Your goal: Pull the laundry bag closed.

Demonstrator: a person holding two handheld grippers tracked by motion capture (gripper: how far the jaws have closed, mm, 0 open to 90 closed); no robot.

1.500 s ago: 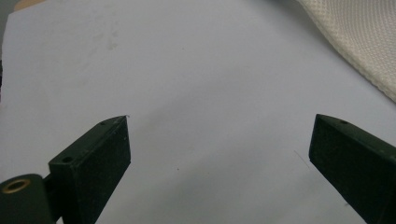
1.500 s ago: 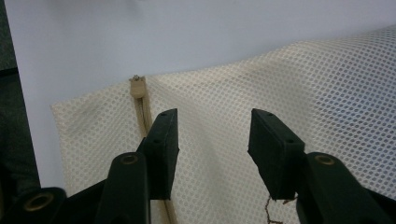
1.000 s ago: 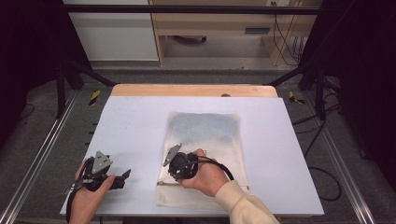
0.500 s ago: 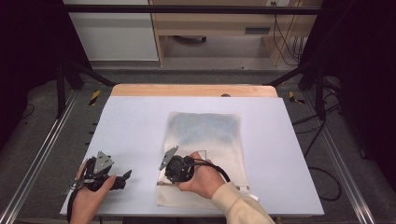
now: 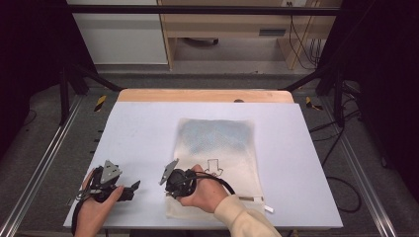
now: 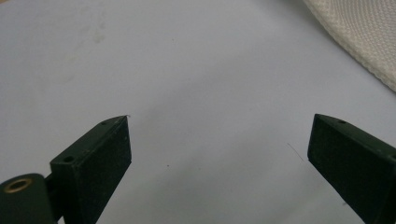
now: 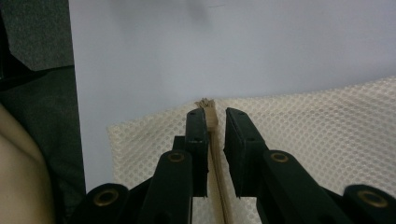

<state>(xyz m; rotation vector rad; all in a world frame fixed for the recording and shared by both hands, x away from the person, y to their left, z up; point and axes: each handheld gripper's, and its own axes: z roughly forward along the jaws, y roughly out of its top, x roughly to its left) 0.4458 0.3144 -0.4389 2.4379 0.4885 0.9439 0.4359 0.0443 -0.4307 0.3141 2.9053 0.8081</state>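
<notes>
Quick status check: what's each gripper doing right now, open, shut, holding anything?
Left gripper: open, nothing between its jaws, over bare table.
Right gripper: nearly shut around the mesh bag's seam strip; whether the pads press it cannot be told.
</notes>
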